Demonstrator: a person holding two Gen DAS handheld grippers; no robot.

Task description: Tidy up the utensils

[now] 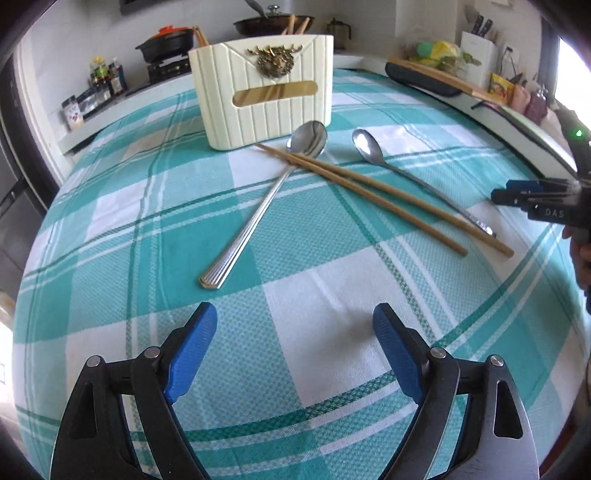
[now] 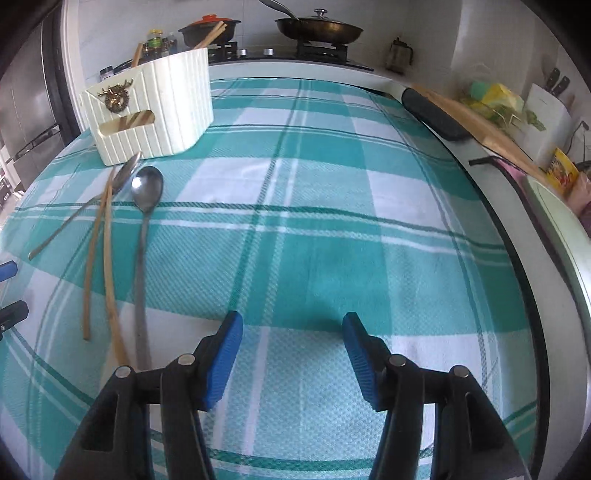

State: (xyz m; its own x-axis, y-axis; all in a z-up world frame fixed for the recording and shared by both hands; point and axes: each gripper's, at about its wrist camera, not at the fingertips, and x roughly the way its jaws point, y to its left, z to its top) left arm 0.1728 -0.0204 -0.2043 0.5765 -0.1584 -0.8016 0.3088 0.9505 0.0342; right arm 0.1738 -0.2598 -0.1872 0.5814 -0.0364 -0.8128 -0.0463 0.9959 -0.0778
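Observation:
A cream ribbed utensil holder (image 1: pixel 264 92) with a brass emblem stands at the far middle of the teal checked tablecloth (image 1: pixel 332 280); chopsticks stick out of it. In front of it lie a ridged-handle spoon (image 1: pixel 258 210), a pair of wooden chopsticks (image 1: pixel 384 195) across it, and a plain spoon (image 1: pixel 406 170). My left gripper (image 1: pixel 295 325) is open and empty, just short of the ridged spoon's handle. My right gripper (image 2: pixel 291 332) is open and empty over bare cloth; the holder (image 2: pixel 151 110), plain spoon (image 2: pixel 142 236) and chopsticks (image 2: pixel 98 258) lie to its left. It also shows in the left wrist view (image 1: pixel 496 195).
A stove with a black pot (image 1: pixel 166 44) and a frying pan (image 2: pixel 319 27) sits behind the table. A wooden board (image 2: pixel 476 122), a knife block (image 1: pixel 478 51) and packets line the right counter. Sauce bottles (image 1: pixel 103 81) stand at the back left.

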